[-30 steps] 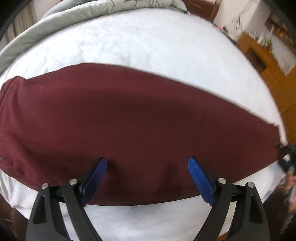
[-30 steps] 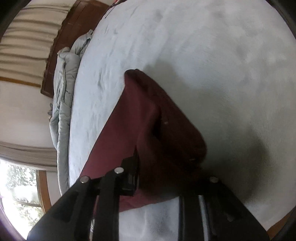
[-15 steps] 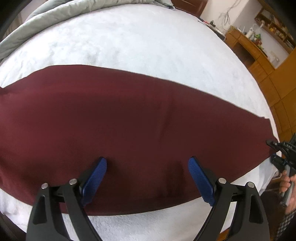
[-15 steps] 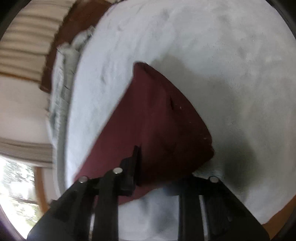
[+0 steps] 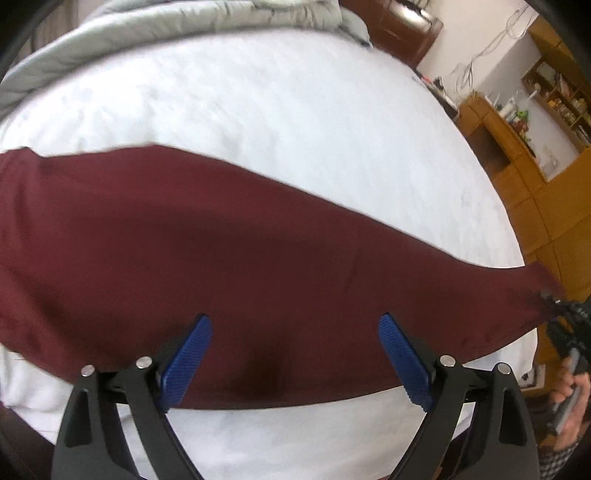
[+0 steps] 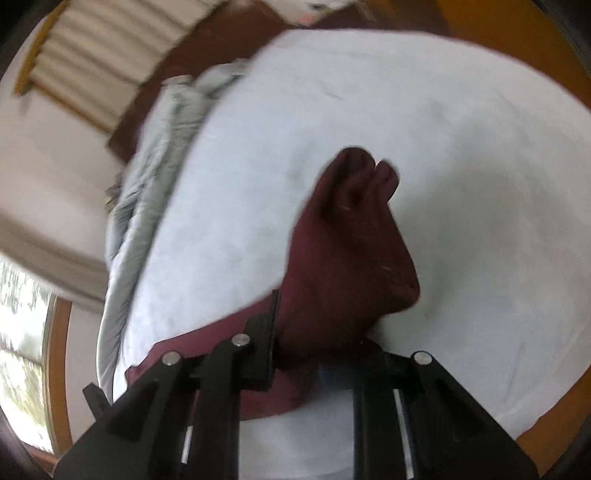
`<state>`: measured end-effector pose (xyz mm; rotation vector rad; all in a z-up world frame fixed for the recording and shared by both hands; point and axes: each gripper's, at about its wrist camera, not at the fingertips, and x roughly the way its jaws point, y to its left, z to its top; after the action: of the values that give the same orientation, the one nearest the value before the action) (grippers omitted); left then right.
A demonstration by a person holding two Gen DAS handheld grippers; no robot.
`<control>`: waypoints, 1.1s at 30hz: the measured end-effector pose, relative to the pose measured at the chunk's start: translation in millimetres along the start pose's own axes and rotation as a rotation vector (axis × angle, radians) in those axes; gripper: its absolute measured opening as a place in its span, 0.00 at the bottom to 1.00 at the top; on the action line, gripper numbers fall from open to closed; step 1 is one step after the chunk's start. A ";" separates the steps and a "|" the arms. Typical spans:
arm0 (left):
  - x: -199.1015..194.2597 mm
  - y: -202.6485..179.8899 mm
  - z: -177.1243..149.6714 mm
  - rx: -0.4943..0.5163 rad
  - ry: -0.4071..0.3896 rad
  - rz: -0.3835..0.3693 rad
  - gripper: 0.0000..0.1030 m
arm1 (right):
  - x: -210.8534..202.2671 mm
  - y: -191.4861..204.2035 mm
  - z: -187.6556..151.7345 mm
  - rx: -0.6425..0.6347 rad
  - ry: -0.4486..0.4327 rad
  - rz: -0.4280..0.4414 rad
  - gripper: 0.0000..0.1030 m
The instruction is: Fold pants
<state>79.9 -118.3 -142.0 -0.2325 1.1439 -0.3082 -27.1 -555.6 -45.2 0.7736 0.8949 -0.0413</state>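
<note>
The maroon pants (image 5: pixel 229 266) lay stretched across the white bed (image 5: pixel 295 122), one end bunched and lifted in my right gripper (image 6: pixel 314 354), whose jaws had just been closing and pinched the cloth. My left gripper (image 5: pixel 295 354) hung over the pants' near edge, jaws wide apart, gripping nothing. A grey quilt (image 5: pixel 155 33) lined the bed's far side.

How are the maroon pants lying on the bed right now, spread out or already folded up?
Mostly spread: the pants stretch flat across the bed, with one end lifted and bunched in the right gripper.
</note>
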 end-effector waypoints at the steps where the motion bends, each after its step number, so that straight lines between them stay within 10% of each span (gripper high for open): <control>1: -7.8 6.7 -0.3 -0.016 -0.009 0.004 0.90 | -1.5 19.8 -2.0 -0.034 -0.004 0.018 0.15; 15: -51.9 95.4 -20.9 -0.238 -0.066 -0.006 0.90 | 84.9 218.0 -79.0 -0.344 0.168 0.105 0.16; 28: -67.9 140.4 -39.8 -0.300 -0.034 -0.034 0.90 | 182.3 247.7 -178.7 -0.515 0.364 -0.014 0.19; 31: -62.1 138.8 -38.5 -0.301 -0.012 -0.048 0.90 | 187.7 243.9 -189.2 -0.526 0.398 -0.007 0.33; 33: -55.5 134.5 -35.1 -0.299 0.009 -0.064 0.90 | 186.2 240.5 -193.4 -0.504 0.451 0.060 0.70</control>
<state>42.9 26.3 -153.8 -0.5318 1.1911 -0.1936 41.8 -207.8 -109.8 0.3353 1.2432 0.4124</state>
